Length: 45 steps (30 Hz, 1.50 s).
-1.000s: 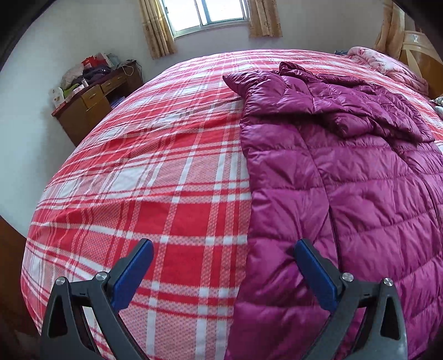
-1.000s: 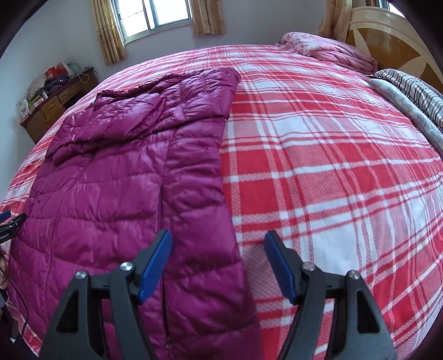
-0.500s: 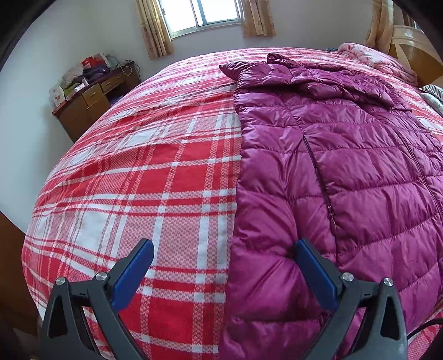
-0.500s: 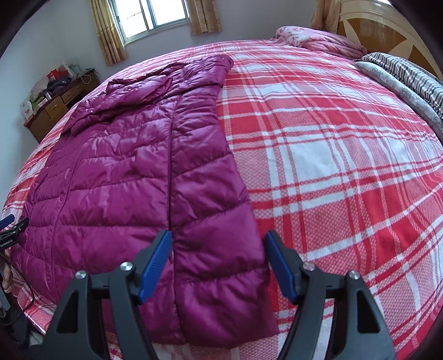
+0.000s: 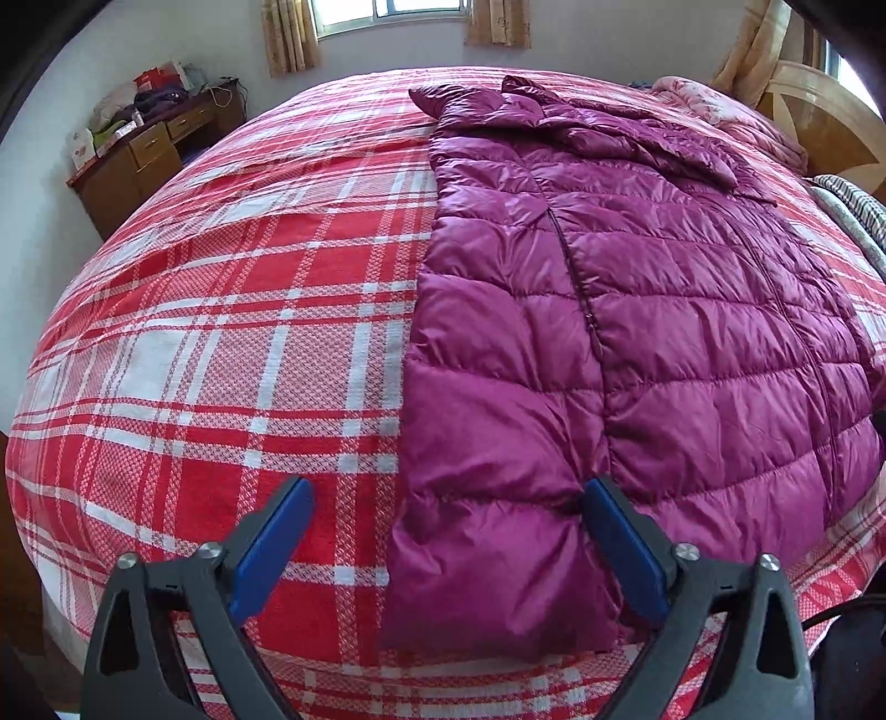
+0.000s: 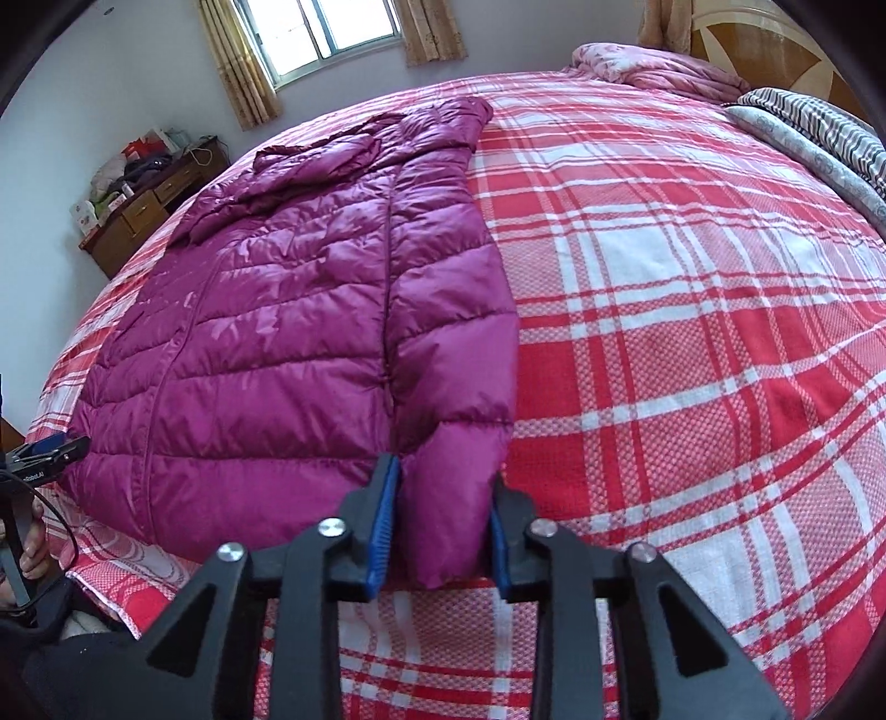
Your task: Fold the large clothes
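Observation:
A magenta quilted puffer jacket lies flat, front up, on the red plaid bedspread; its hem is at the near edge of the bed. My left gripper straddles the jacket's near left hem corner. Its jaws are closing: the right pad touches the fabric and the left pad is over bare bedspread. In the right wrist view the jacket has its near right hem corner bunched between the blue pads of my right gripper, which is closing and pressing on it from both sides.
A cluttered wooden desk stands by the far left wall under a curtained window. A pink quilt, striped bedding and a wooden headboard are at the far right. A person's hand shows at the left edge.
Both grippers came back along the jacket to its near hem. The right jaws narrowed from wide apart onto the right hem corner. The left jaws narrowed a little around the left corner.

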{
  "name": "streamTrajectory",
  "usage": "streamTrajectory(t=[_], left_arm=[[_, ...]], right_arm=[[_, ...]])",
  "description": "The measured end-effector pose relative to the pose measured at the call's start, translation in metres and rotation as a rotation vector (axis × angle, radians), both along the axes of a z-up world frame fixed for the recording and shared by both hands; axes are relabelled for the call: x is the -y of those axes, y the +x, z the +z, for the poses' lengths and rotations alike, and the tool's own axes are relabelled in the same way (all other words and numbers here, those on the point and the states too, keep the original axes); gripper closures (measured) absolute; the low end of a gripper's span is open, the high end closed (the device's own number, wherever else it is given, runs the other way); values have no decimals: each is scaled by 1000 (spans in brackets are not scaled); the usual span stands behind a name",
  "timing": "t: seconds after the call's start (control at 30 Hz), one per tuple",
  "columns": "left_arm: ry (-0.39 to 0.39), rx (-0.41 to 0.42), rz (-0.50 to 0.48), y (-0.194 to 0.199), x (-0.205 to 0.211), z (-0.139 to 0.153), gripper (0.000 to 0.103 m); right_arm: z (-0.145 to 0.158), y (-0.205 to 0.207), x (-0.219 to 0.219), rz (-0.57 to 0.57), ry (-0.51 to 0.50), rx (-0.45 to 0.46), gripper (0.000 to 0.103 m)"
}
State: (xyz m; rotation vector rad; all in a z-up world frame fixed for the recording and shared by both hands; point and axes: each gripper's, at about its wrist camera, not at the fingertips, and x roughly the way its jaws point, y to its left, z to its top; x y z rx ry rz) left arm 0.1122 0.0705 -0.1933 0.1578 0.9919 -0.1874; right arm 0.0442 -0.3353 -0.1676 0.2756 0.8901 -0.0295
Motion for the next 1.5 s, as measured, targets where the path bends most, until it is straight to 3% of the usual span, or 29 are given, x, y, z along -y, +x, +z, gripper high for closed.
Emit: streamTrajectory(t=[0.13, 0.23, 0.6, 0.77, 0.83, 0.9, 0.97, 1.13, 1.5], left_arm=[[-38, -8, -59, -8, 2, 8, 82], [-47, 25, -66, -10, 1, 21, 94], [-202, 302, -135, -49, -25, 134, 99], [-321, 369, -143, -65, -47, 188, 99], [-329, 412, -141, -71, -50, 202, 99], [-315, 437, -137, -67, -49, 205, 99], [-304, 410, -124, -52, -49, 200, 99], [-292, 339, -89, 8, -35, 177, 99], [-247, 269, -56, 147, 12, 146, 99]], right_arm=[[9, -4, -6, 1, -32, 35, 92], [22, -9, -3, -17, -20, 83, 94], [120, -54, -2, -30, 16, 369, 96], [168, -80, -3, -33, 38, 503, 96], [185, -87, -6, -30, 29, 553, 96], [192, -87, -8, -30, 16, 579, 96], [191, -75, -9, -31, -5, 578, 96], [176, -19, -2, -69, -19, 529, 96], [163, 88, 24, -174, -48, 452, 96]])
